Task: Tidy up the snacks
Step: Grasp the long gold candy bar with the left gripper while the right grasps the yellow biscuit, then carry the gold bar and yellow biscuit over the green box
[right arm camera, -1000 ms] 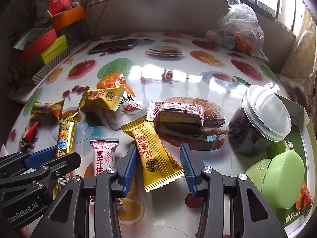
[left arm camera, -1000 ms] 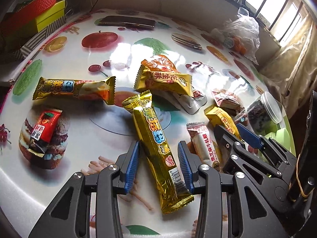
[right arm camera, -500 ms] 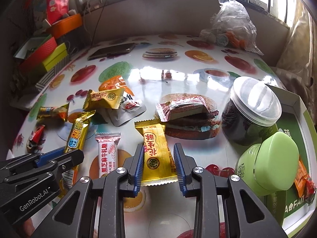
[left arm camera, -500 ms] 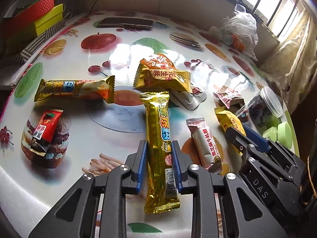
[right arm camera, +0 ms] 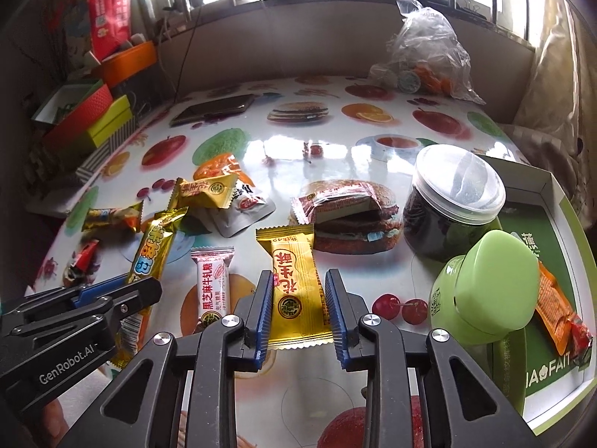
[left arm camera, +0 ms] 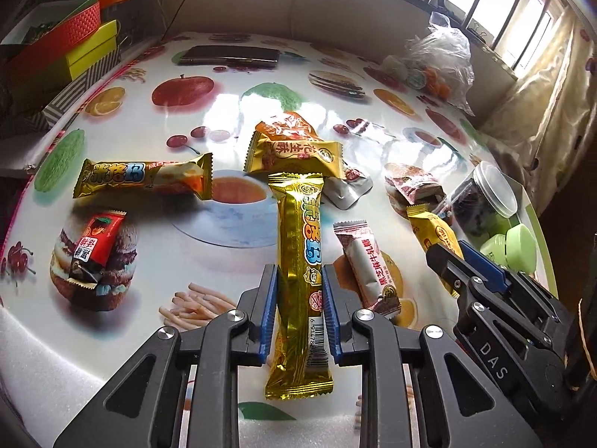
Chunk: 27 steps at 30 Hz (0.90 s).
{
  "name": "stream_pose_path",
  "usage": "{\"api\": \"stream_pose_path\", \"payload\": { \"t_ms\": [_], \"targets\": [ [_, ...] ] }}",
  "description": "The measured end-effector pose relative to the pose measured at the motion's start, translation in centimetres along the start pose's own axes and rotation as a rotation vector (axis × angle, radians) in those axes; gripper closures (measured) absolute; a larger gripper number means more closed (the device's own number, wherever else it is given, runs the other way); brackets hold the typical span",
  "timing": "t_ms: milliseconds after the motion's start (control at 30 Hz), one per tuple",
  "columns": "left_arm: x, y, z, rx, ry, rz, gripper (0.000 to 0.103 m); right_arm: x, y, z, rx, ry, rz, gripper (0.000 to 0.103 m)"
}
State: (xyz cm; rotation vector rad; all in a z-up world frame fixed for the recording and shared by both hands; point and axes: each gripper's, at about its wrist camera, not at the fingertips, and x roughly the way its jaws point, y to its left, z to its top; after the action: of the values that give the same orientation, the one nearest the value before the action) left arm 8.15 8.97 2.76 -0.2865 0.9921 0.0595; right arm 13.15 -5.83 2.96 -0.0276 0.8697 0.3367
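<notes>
Glossy white surface (right arm camera: 335,149), printed with fruit, burgers, tea cups. On it: long gold bar (left arm camera: 302,257) centre-front, second gold bar (left arm camera: 145,179) lying crosswise to the left, small red packet (left arm camera: 95,246) on a burger print. Yellow peanut-crisp packet (left arm camera: 294,155) overlaps an orange packet (left arm camera: 287,127) and a silver pouch (left arm camera: 345,190). Pink-white nougat packet (right arm camera: 212,283) just beside another yellow packet (right arm camera: 294,291); dark-red wrapper (right arm camera: 339,199) behind them. Dark phone (right arm camera: 212,108) and clear plastic bag (right arm camera: 421,56) at the far edge. At right, a white-rimmed green box (right arm camera: 548,190); clear-lidded jar (right arm camera: 451,201) and green container (right arm camera: 481,291) at its near edge
</notes>
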Motion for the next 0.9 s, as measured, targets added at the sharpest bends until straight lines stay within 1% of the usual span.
{"api": "stream_pose_path", "payload": {
  "t_ms": [400,600,900],
  "targets": [
    [-2.2,-1.3,-0.3,0.037,-0.031,-0.029,0.079,-3.3,-0.2,-0.2,0.027,-0.058,0.011,0.077],
    [-3.1,-2.1,-0.2,0.056,-0.040,-0.040,0.079,-4.6,-0.5,-0.1,0.030,-0.081,-0.002,0.077],
    [-4.6,-4.3,0.1,0.107,-0.065,-0.072,0.079,-7.3,-2.4,-0.4,0.068,-0.126,-0.023,0.077]
  ]
}}
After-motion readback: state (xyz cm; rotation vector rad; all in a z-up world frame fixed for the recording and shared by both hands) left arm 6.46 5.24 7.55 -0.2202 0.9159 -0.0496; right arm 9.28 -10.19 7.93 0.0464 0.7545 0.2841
